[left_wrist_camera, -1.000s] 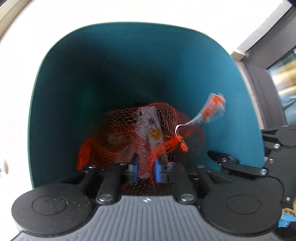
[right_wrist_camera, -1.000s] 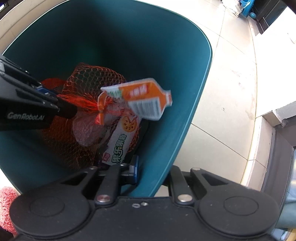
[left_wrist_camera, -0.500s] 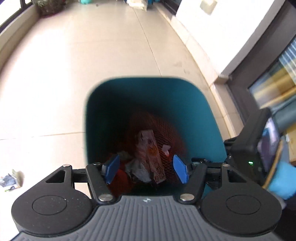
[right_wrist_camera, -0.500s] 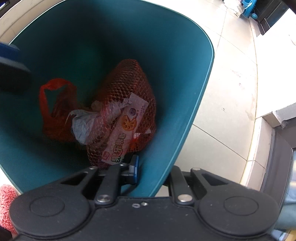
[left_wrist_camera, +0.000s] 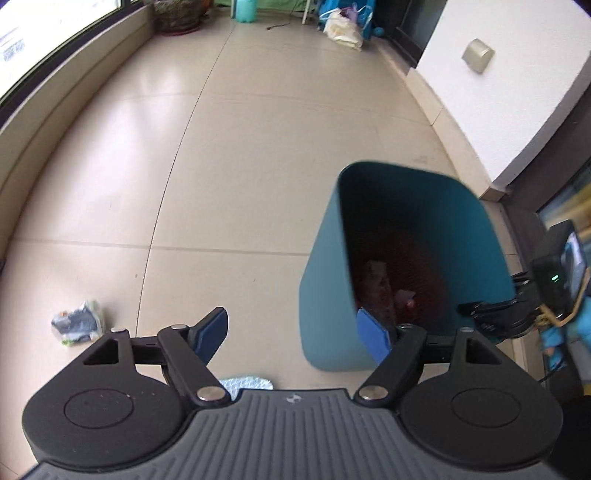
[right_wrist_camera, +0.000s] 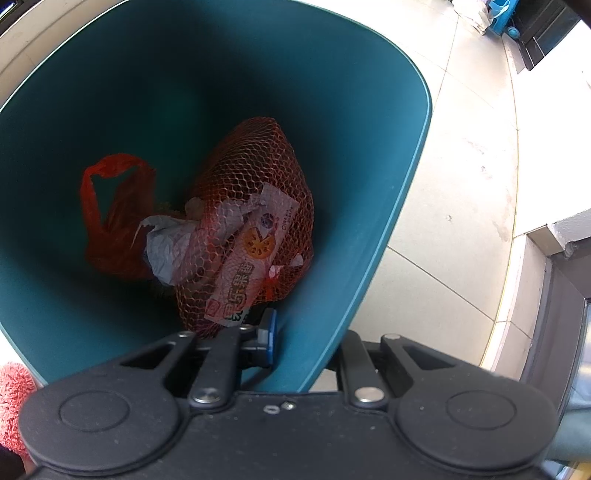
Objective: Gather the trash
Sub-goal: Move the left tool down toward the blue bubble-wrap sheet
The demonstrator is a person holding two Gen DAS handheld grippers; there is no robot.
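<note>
The teal bin [left_wrist_camera: 325, 295] stands on the tiled floor, at the right of the left wrist view. Inside it [right_wrist_camera: 258, 74] lie an orange net bag [right_wrist_camera: 251, 177] with a snack wrapper [right_wrist_camera: 243, 258] and a red plastic bag [right_wrist_camera: 114, 206]. My left gripper [left_wrist_camera: 293, 328] hovers above and to the left of the bin, its jaws opening with nothing between them. My right gripper [right_wrist_camera: 306, 343] is shut on the bin's near wall, one pad inside and the other finger outside. A crumpled wrapper [left_wrist_camera: 75, 325] lies on the floor at the left.
A pale blue patterned scrap [left_wrist_camera: 245, 382] shows just under my left gripper. A window ledge [left_wrist_camera: 55, 110] runs along the left and a white wall [left_wrist_camera: 517, 92] along the right. Bags [left_wrist_camera: 343, 26] and a planter [left_wrist_camera: 177, 14] sit at the far end. A pink fluffy thing [right_wrist_camera: 11, 402] is beside the bin.
My left gripper let go of the net bag, which dropped into the bin. It then rose and drew back to the left while its jaws widened. The right gripper kept its hold.
</note>
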